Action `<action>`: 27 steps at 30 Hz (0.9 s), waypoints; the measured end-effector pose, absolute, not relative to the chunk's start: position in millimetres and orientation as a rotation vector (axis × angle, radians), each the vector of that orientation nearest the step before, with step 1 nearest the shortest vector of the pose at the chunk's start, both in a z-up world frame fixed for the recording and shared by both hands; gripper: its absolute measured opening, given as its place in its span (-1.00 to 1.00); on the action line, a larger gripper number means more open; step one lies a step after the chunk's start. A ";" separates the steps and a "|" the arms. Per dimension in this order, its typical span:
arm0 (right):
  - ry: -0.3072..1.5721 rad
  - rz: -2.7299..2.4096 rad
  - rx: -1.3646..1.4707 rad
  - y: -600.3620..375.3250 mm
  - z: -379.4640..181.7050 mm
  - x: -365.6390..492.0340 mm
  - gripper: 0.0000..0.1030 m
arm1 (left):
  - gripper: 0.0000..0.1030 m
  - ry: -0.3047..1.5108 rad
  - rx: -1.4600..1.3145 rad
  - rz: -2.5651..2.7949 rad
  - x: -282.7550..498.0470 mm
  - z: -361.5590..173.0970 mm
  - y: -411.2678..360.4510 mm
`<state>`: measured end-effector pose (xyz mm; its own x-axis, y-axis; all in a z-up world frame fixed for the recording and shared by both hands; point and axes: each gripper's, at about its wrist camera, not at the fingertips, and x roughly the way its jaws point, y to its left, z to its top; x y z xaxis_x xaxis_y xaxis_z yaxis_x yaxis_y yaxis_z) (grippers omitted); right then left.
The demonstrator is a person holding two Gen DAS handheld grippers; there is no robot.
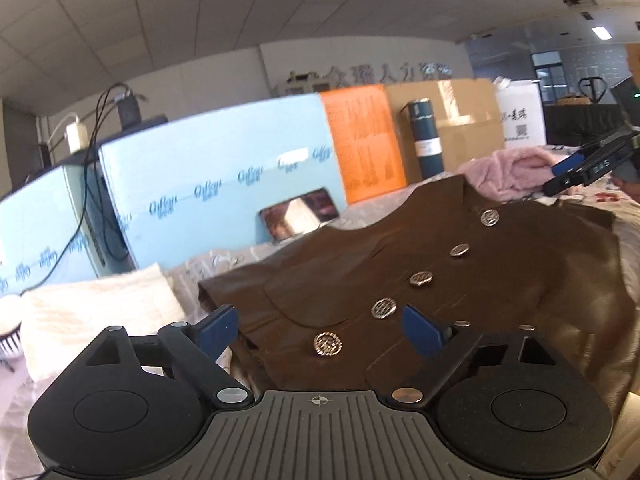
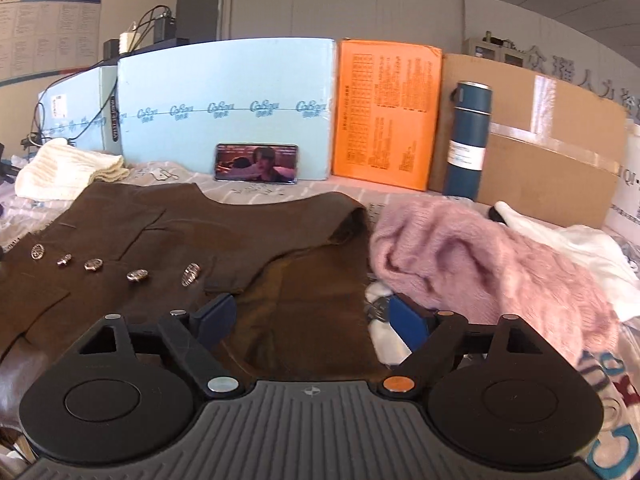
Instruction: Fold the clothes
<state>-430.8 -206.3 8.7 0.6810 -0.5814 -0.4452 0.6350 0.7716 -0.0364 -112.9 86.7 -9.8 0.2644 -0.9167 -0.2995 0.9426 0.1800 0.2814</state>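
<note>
- Brown, smooth-faced cloth: the brown vest (image 2: 208, 236) lies spread flat on the bed sheet (image 2: 260, 194), with a row of metal buttons (image 2: 92, 265) down its front and one panel turned back to show the shinier lining at 6 o'clock in the right wrist view.
- The left gripper (image 1: 320, 330) has its jaws wide apart and empty over the buttoned hem; the right gripper (image 2: 310, 314) is equally wide and empty over the lining edge.
- To do this step well, I judge each gripper should pinch a single clean edge of the vest, at matching points on either side, and avoid closing on a button, since metal would likely slip between the pads.
- The pink fuzzy sweater (image 2: 472, 256) lies touching the vest's edge at 3 o'clock; the right jaws risk catching it too.
- Only the right wrist view shows the phone (image 2: 257, 163) clearly, propped against the blue foam board (image 2: 224, 92), and the white garment (image 2: 580, 248) beyond the sweater.
- Only the left wrist view shows the other gripper, at 2 o'clock, and the cream knit (image 1: 96, 312) close at 9 o'clock.
</note>
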 end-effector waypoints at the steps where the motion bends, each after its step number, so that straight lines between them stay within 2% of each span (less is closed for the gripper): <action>1: 0.464 -0.708 0.127 -205.1 6.1 -438.0 0.64 | 0.83 0.028 0.453 -1.339 -119.4 -5.9 95.7; 3: 0.476 -0.759 0.131 -202.7 -0.3 -450.3 0.64 | 0.98 -0.013 0.508 -1.388 -135.4 -4.2 108.8; 9: 0.426 -0.801 0.185 -189.2 -10.1 -479.0 0.71 | 0.99 -0.056 0.747 -1.574 -183.4 -16.0 134.6; 13: 0.389 -0.772 0.193 -176.0 -10.3 -484.3 0.77 | 0.99 -0.038 0.882 -1.628 -209.1 -37.7 119.0; 16: 0.354 -0.732 0.201 -164.4 -8.7 -486.4 0.79 | 0.99 -0.122 1.007 -1.515 -225.9 -63.2 99.8; 18: 0.334 -0.686 0.190 -155.4 -8.6 -487.7 0.82 | 0.98 -0.194 1.017 -1.442 -230.3 -69.4 98.6; 27: 0.338 -0.316 0.079 -115.0 -7.8 -470.3 0.94 | 0.98 -0.225 0.766 -1.355 -215.0 -39.1 99.5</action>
<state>-470.3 -115.0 -7.8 0.8949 -0.2910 -0.3384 0.3171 0.9481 0.0233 -215.0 99.5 -39.1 0.2358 -0.9314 -0.2773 0.7917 0.0186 0.6106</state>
